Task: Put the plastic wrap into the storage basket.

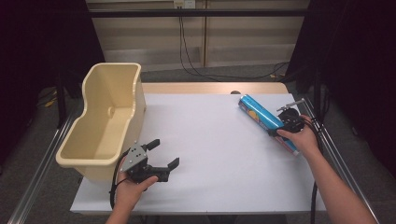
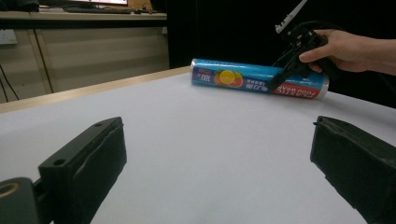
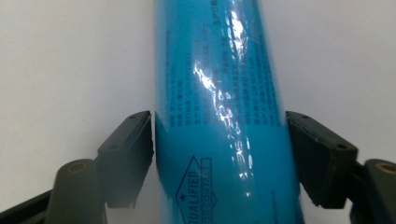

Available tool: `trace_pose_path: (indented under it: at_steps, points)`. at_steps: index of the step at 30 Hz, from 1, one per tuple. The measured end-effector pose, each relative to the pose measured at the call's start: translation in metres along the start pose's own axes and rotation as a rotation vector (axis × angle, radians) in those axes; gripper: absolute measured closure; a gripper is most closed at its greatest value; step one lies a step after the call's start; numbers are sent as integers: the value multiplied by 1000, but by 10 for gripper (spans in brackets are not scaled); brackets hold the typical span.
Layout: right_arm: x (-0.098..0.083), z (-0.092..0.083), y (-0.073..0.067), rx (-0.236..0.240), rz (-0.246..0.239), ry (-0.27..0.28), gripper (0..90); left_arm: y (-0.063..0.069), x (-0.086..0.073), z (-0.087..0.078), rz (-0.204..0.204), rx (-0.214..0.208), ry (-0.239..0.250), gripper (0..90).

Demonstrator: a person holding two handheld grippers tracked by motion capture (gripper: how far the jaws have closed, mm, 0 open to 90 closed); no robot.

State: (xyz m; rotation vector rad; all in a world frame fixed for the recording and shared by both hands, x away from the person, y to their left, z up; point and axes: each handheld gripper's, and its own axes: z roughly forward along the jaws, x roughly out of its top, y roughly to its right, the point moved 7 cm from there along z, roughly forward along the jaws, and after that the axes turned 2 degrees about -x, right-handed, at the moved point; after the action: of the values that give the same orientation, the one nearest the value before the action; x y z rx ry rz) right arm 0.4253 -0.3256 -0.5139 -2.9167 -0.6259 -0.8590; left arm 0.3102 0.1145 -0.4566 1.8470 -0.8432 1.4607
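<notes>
A blue roll of food wrap lies slantwise on the white tabletop at the far right. My right gripper reaches over its near half, and in the right gripper view both black pads press against the sides of the roll. The left gripper view shows the roll across the table with the right gripper on it. My left gripper rests low near the front left of the table, its jaws spread wide with nothing between them.
A cream plastic tub stands along the table's left edge, just beside the left gripper. Metal rails run down both sides of the table. Cables hang at the back wall.
</notes>
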Motion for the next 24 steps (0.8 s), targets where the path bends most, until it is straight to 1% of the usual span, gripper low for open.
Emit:
trace_pose_path:
  at_steps: [2, 3, 5, 6, 10, 16, 20, 21, 22, 23, 24]
  points:
    - [0, 0, 1, -4, 8, 2, 290, 0, 0, 0, 1, -1, -4, 35]
    - [-1, 1, 2, -6, -1, -6, 293, 0, 0, 0, 2, 0, -4, 36]
    - [-1, 1, 1, -9, -3, -11, 294, 0, 0, 0, 2, 0, -4, 36]
    - [-1, 2, 1, -19, -18, -20, 297, 0, 0, 0, 1, 1, 0, 38]
    - [-2, 3, 1, -32, -27, -33, 300, 1, 1, 1, -4, -3, 3, 39]
    - [-2, 5, 2, -32, -34, -45, 302, 1, 1, 1, -5, -1, 1, 40]
    - [-3, 6, 2, -35, -43, -69, 302, 1, 0, 1, -1, -5, -2, 41]
    - [-3, 7, 3, -34, -52, -74, 302, 1, 0, 2, 1, -5, -1, 41]
    - [-3, 8, 4, -33, -50, -82, 302, 1, 0, 2, 2, -7, -2, 41]
    - [-4, 9, 3, -41, -56, -100, 304, 1, 0, 2, 3, -7, -4, 42]
    - [-4, 9, 3, -41, -56, -100, 304, 1, 0, 2, 4, -8, -7, 42]
